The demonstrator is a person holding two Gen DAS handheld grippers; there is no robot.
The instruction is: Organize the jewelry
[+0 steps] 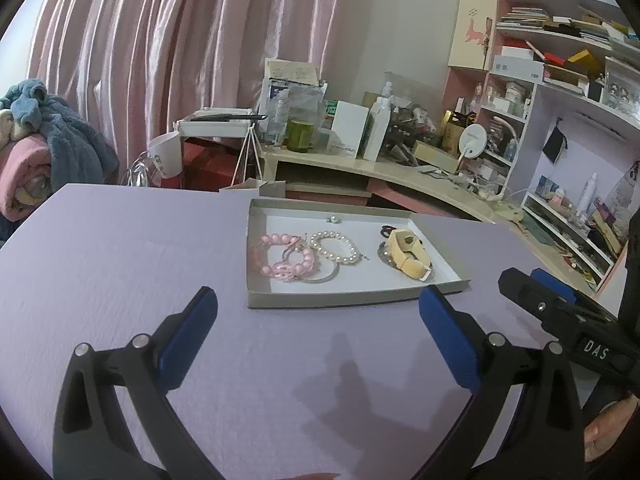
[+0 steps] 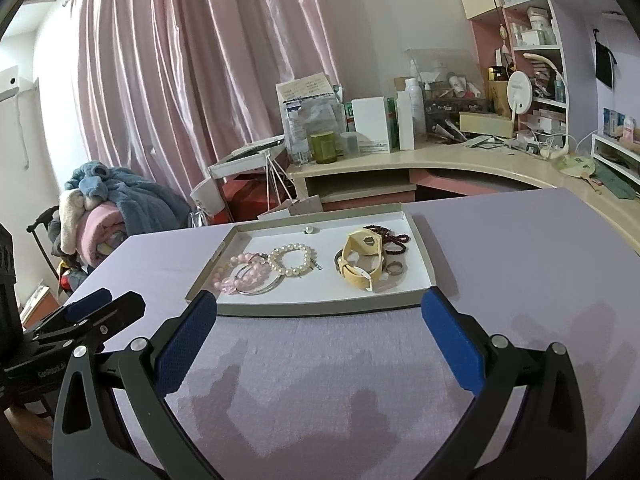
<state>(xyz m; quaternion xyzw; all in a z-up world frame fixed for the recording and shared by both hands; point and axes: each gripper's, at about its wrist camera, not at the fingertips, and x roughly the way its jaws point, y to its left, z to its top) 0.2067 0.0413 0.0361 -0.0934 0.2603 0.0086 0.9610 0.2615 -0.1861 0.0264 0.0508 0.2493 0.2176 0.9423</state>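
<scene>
From the left wrist view, the left claw (image 1: 318, 336) has its blue-padded fingers spread wide with nothing between them, held low over the lilac-covered table (image 1: 120, 248). The shallow grey cardboard tray with a white floor (image 1: 352, 299) lies straight ahead and slightly right, its long axis running across the view, its near wall just beyond the fingertips. Inside, a pink beaded bracelet (image 1: 280, 258) sits at the left end, a white pearl bracelet (image 1: 334, 247) beside it, and a cream watch strap (image 1: 408, 258) towards the right. The right claw (image 1: 536, 292) enters from the right edge; whether it is spread cannot be told here. From the right wrist view, the right claw (image 2: 320, 320) is also spread and empty, with the tray's near wall (image 2: 320, 311) right at its fingertips, so this claw looks nearer. The watch strap (image 2: 362, 262) lies ahead and a little right, its length pointing away, dark red beads (image 2: 394, 237) behind it, a small metal ring (image 2: 394, 268) alongside
</scene>
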